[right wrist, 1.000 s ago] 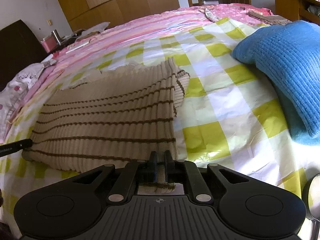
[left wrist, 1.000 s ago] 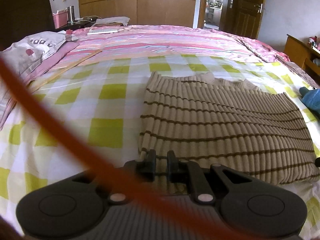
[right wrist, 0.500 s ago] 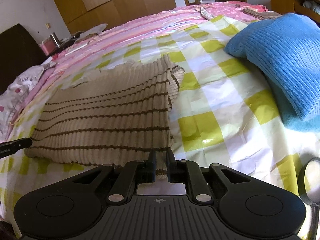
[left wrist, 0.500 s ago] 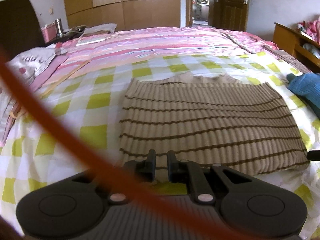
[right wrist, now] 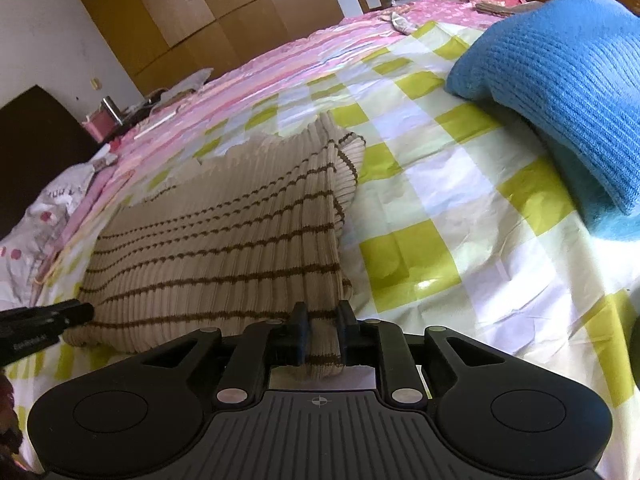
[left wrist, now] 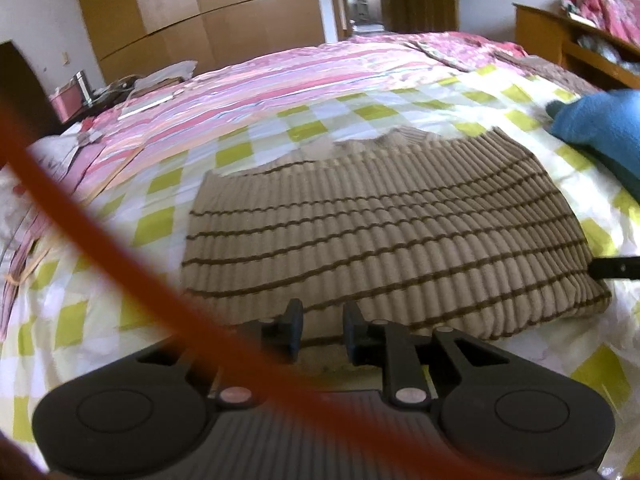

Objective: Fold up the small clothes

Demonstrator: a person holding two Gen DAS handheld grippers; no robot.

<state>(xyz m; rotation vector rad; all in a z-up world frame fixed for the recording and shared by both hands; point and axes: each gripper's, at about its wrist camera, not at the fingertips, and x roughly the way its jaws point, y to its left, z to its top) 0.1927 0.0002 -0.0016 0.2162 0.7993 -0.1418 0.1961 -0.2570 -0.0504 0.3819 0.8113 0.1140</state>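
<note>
A beige ribbed sweater with thin brown stripes [left wrist: 384, 232] lies folded flat on the checked bedsheet [left wrist: 240, 152]. It also shows in the right wrist view [right wrist: 224, 240]. My left gripper [left wrist: 322, 330] is shut on the sweater's near hem at its left corner. My right gripper [right wrist: 323, 332] is shut on the near hem at the right corner, with knit bunched between the jaws. A sleeve cuff [right wrist: 352, 160] sticks out at the far right side.
A folded blue knit sweater [right wrist: 560, 80] lies on the bed to the right; it also shows in the left wrist view [left wrist: 600, 128]. A pink striped quilt [left wrist: 280, 80] covers the far bed. An orange cord [left wrist: 100, 248] crosses the left view. Pillows [right wrist: 52, 208] lie at the left.
Both grippers have pulled the sweater's near hem toward me and swung a little; the sweater now lies flatter and wider across the sheet. The jaws stay shut on the hem.
</note>
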